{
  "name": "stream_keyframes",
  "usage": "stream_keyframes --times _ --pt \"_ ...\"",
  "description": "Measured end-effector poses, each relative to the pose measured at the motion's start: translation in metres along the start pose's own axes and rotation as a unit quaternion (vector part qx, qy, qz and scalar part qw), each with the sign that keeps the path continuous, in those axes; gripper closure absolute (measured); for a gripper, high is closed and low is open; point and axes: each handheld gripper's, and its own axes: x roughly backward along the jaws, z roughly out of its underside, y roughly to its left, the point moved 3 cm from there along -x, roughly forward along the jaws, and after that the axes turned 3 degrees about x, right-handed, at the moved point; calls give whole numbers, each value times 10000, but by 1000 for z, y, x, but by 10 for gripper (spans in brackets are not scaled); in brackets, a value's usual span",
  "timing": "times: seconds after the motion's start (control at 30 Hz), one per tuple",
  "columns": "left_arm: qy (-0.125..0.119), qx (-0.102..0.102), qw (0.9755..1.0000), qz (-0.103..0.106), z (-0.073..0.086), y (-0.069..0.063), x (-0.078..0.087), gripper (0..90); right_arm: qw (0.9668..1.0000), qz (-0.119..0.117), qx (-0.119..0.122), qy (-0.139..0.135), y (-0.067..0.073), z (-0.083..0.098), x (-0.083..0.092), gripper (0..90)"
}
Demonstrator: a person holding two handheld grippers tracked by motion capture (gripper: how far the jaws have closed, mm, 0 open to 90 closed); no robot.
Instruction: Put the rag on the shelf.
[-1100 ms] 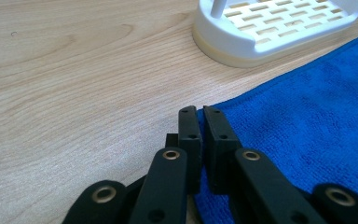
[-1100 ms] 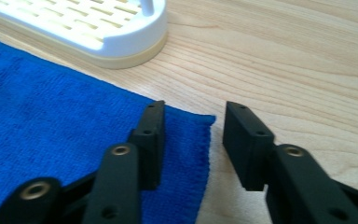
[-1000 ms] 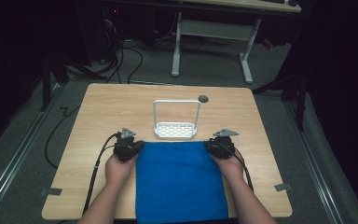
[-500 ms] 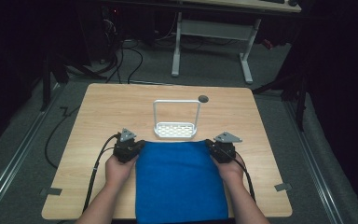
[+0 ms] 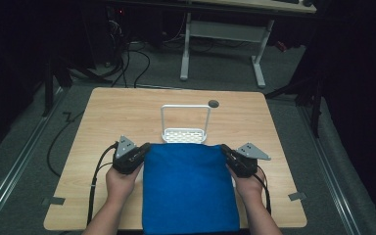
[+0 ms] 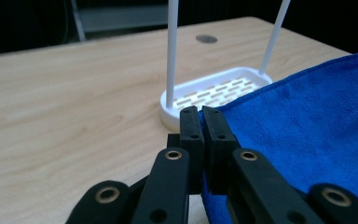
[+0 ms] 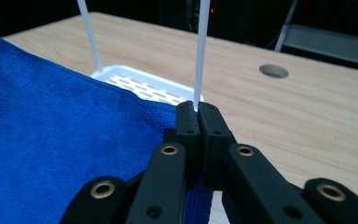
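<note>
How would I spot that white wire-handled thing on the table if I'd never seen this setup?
Start at the wooden table, then find the blue towel spread at its near edge. Just beyond the towel's far edge stands the white rack: a small slotted tray with a tall thin hoop rising over it, the table's lone white, upright object.

Table: runs from the person's edge, near side, to the far edge.
Cloth: lies flat on the table's near half, centred, reaching the near edge.
Rack: stands on the table just behind the cloth's far edge, its base touching or just meeting that edge.
Hole: set in the tabletop behind the rack, slightly right.
Left gripper: at the cloth's far left corner, jaws together on it.
Right gripper: at the cloth's far right corner, jaws together on it.
Desk frame: on the floor beyond the table's far edge.
</note>
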Motion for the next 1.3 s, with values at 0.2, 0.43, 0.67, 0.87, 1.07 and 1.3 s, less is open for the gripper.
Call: stream_keyframes --times 0.2,0.43,0.67,0.87,1.07,1.3 --pt "-352 -31 9994 3 -12 -4 17 880 9995 46 8 -320 4 -12 16 884" --pt "-790 -100 9968 67 -29 -14 34 881 9977 85 31 -678 7 -27 31 884" --pt "-1157 -211 9930 74 -46 -23 48 880 9943 186 92 -1046 9 -43 47 885" --pt "-1452 -292 9890 -18 -63 -22 59 880 9904 243 142 -1354 6 -58 60 885" --pt "-1644 -327 9858 -65 -80 -22 63 881 9867 260 208 -1592 8 -75 67 885" --pt "-1843 -442 9818 -98 -101 -24 67 882 9838 280 291 -1744 6 -91 70 885"
